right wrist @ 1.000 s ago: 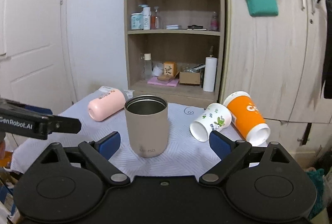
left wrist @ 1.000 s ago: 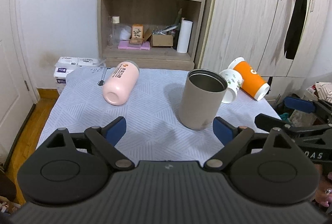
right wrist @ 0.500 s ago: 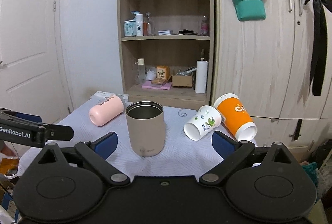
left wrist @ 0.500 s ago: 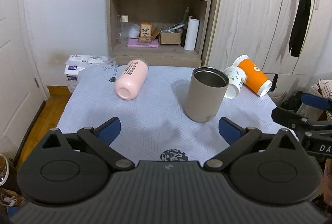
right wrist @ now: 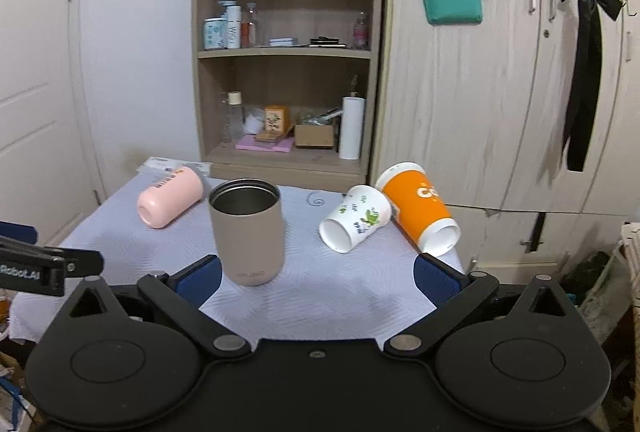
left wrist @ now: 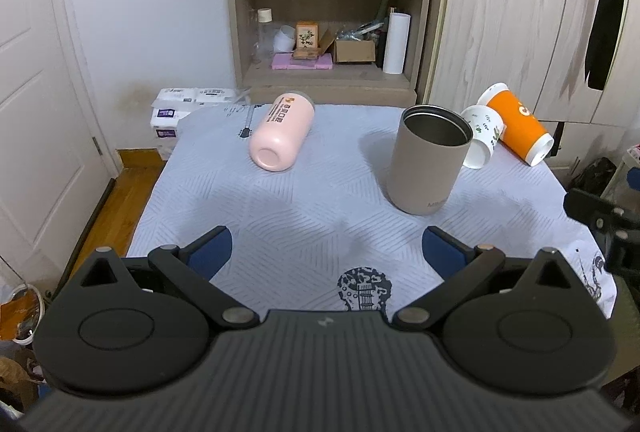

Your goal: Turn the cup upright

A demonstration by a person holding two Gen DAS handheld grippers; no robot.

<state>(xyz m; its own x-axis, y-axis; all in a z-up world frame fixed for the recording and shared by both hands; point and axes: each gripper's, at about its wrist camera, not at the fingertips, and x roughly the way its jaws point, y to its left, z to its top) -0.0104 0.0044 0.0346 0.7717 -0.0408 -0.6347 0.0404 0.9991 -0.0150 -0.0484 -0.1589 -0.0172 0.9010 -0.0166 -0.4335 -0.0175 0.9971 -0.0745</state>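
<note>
**Both tools spread and empty at the near edge of the table**

The left tool (left wrist: 326,246) sits low in its own view with its blue-padded fingers (left wrist: 210,252) wide apart and holding nothing, over the near edge of the table (left wrist: 320,216), which is covered in a pale patterned cloth. The right tool (right wrist: 318,274) is likewise spread and empty at the bottom of its view.

The beige metal cup (left wrist: 430,160) stands upright, mouth up, right of centre in the left view and centre-left in the right view (right wrist: 248,232). A broad stretch of bare cloth lies between it and each tool.

The pink bottle (left wrist: 282,136) lies on its side in the upper middle of the left view, base toward the camera, well apart from the beige cup. In the right view it lies left of that cup (right wrist: 170,200).

The white printed cup (right wrist: 354,218) lies on its side right of centre in the right view, open mouth toward the camera. The orange cup (right wrist: 418,208) lies tipped just beside it, seemingly touching, its mouth reaching the right edge of the table. In the left view the white cup (left wrist: 482,136) is partly hidden behind the beige cup's rim.

Behind the far edge of the table stands a wooden shelf unit (right wrist: 288,52), with wardrobe doors (right wrist: 500,92) to its right. Wooden floor (left wrist: 120,188) shows beyond the table's left edge.
</note>
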